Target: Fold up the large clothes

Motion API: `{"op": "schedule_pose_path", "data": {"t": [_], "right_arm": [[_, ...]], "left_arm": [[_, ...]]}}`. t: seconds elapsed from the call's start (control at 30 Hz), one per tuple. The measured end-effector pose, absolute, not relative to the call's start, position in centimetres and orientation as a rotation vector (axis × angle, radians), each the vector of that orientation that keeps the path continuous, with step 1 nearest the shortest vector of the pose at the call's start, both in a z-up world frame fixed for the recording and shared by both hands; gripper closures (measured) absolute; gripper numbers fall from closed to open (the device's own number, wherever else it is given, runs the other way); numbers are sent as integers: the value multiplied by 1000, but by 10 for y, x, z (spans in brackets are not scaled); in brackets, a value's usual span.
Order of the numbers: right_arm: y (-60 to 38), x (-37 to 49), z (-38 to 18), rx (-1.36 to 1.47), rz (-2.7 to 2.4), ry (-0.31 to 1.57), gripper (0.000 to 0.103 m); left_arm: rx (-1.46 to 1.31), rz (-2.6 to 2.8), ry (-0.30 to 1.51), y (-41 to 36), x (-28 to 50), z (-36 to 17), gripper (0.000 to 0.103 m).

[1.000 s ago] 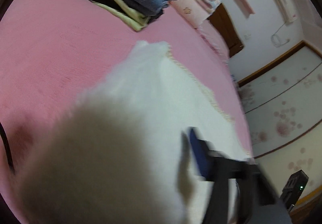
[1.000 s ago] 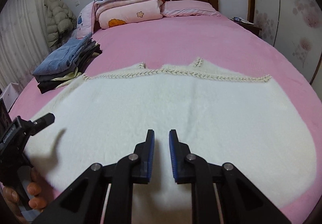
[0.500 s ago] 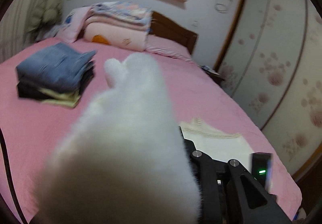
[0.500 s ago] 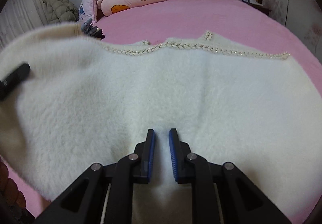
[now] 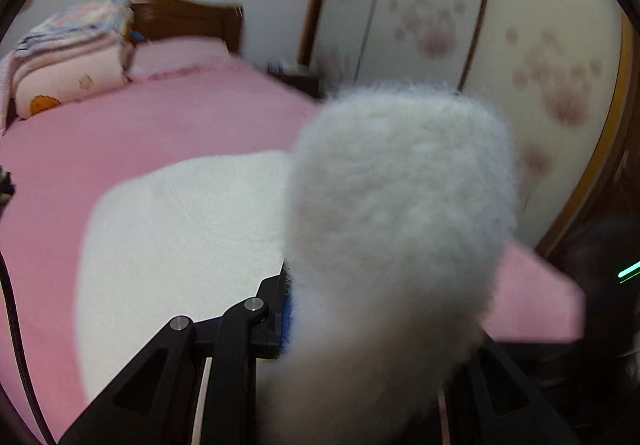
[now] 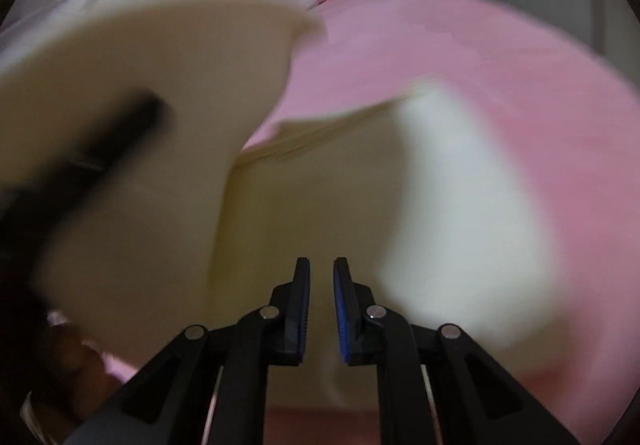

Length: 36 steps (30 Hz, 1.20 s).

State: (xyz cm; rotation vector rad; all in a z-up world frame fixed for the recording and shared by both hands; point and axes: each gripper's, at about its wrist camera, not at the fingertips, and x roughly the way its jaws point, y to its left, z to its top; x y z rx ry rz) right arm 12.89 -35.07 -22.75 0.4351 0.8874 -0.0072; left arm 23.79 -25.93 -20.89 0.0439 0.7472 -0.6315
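Note:
A large fluffy white garment [image 5: 180,237] lies on the pink bed [image 5: 140,125]. My left gripper [image 5: 320,309] is shut on a fold of it, and the lifted fleece [image 5: 400,205] drapes over the fingers and hides the right one. In the right wrist view the garment [image 6: 320,197] is blurred; its left part [image 6: 140,85] is raised and folding over toward the right. My right gripper [image 6: 321,309] hovers just above the garment, jaws slightly apart and holding nothing. The left gripper shows there as a dark blur [image 6: 108,137].
Folded quilts [image 5: 68,57] and a pink pillow [image 5: 180,57] sit by the wooden headboard [image 5: 184,17]. A flowered wardrobe [image 5: 480,45] stands to the right of the bed. The bed's near corner [image 5: 536,305] is by my left gripper.
My left gripper has swung right across the bed with the garment's edge, carrying it over the rest. The right gripper view has tilted and blurred; its jaws stay the same.

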Motion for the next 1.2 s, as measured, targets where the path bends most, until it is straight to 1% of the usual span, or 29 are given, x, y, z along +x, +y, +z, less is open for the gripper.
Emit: {"op": "schedule_pose_path", "data": {"t": [0.07,0.1,0.17,0.2,0.23,0.3,0.4,0.5,0.53,0.57,0.6,0.63,0.67,0.7,0.77,0.8,0.9,1.0,1.03,1.07,1.1,1.13,1.2], "right_arm": [[-374,111,-233,445,-74,909,91],[-384,103,-238,460,-108,932,91],[-396,92,-247,497,-141,960,91],[-398,88,-248,506,-153,964,91],[-400,87,-247,510,-165,963,91],[-399,86,-243,521,-173,953,91],[-394,94,-231,536,-185,929,91],[-390,101,-205,514,-197,902,90],[-390,101,-196,509,-196,898,86],[-391,102,-187,507,-195,894,75],[-391,105,-176,513,-185,886,67],[-391,107,-167,529,-160,871,54],[-391,107,-161,548,-130,859,47],[-390,111,-155,569,-91,853,45],[-384,124,-152,586,-27,893,35],[-381,134,-156,575,-8,935,34],[-367,165,-175,490,-23,1053,34],[-358,188,-201,407,-66,1140,34],[-359,193,-208,384,-74,1168,36],[-358,198,-213,383,-63,1175,48],[-359,199,-218,392,-29,1191,56],[-358,202,-219,387,-2,1199,77],[-357,200,-214,335,23,1173,83]], "left_arm": [[115,-629,817,-285,239,-245,76],[146,-625,799,-291,233,-253,75],[198,-639,758,-298,225,-252,60],[191,-665,764,-299,225,-249,47],[175,-692,780,-297,227,-247,36],[139,-757,820,-294,226,-239,28],[90,-862,856,-282,223,-215,27],[59,-901,810,-255,201,-178,26],[48,-901,792,-245,197,-164,23],[36,-877,771,-230,193,-148,20],[30,-845,759,-218,186,-140,15],[22,-805,749,-207,183,-132,12],[9,-760,744,-194,183,-127,11],[-2,-710,750,-183,185,-125,9],[4,-602,781,-168,193,-133,9],[23,-528,811,-159,200,-145,9],[52,-378,896,-150,217,-179,9],[-11,-336,915,-146,233,-197,9],[-29,-334,915,-144,235,-200,9],[-42,-327,917,-143,236,-203,9],[-49,-323,922,-145,241,-207,9],[-52,-327,922,-146,245,-205,9],[-41,-336,921,-153,247,-208,9]]}}
